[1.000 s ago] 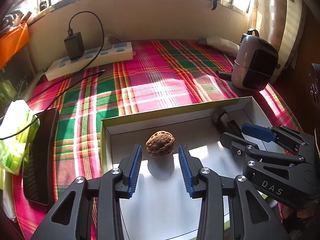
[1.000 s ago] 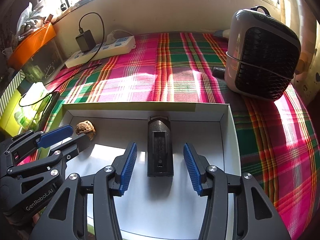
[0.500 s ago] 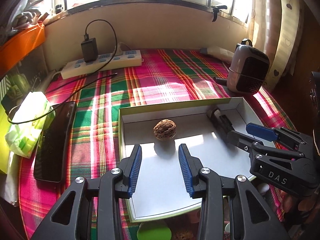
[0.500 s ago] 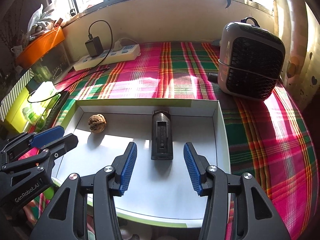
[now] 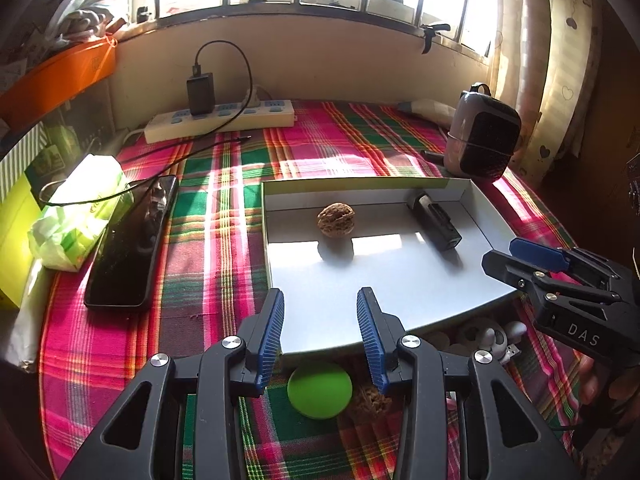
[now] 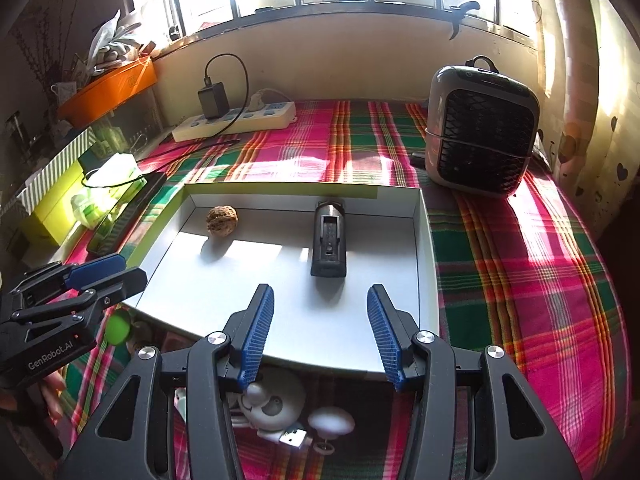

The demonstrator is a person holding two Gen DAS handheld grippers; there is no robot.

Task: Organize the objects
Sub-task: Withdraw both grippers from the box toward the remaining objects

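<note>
A shallow white box (image 5: 400, 292) (image 6: 240, 292) lies on the plaid cloth. In it sit a walnut (image 5: 336, 219) (image 6: 222, 219) and a black clip-like device (image 5: 434, 222) (image 6: 329, 240). My left gripper (image 5: 320, 336) is open and empty, above the box's near edge. My right gripper (image 6: 320, 332) is open and empty, back from the black device. In front of the box lie a green ball (image 5: 320, 390) (image 6: 118, 329), a second walnut (image 5: 374, 398) and a white toy with a USB plug (image 6: 276, 404).
A black phone (image 5: 132, 244) and a green tissue pack (image 5: 80, 212) lie left of the box. A power strip with charger (image 5: 220, 120) sits at the back. A small grey heater (image 6: 482, 128) stands at the right.
Both grippers have drawn back and up from the box, staying open. The walnut and black device rest in the box; the items in front of it have come into view.
</note>
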